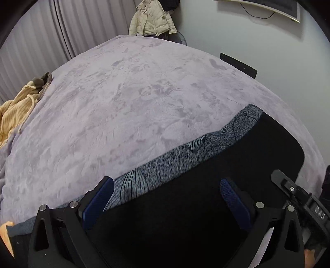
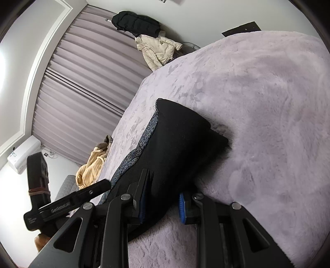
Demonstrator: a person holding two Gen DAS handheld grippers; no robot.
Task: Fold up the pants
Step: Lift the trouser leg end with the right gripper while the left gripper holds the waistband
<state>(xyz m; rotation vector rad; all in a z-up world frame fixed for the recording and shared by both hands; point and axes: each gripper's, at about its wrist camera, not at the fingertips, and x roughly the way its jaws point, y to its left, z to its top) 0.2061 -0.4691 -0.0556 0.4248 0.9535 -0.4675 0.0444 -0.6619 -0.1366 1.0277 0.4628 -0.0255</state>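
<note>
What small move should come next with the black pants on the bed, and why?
Probably close the right gripper on the pants. Its jaws stand open around a raised edge of the fabric, while the left gripper hovers open over the flat part. The pants lie on the purple blanket, so a firm hold must come before any fold.

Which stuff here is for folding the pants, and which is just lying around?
For the job:
- black pants, on the purple blanket
- left gripper, open over the pants
- right gripper, fingers either side of the pants' edge

Just lying about:
- yellow robe
- beige jacket
- black coat
</note>
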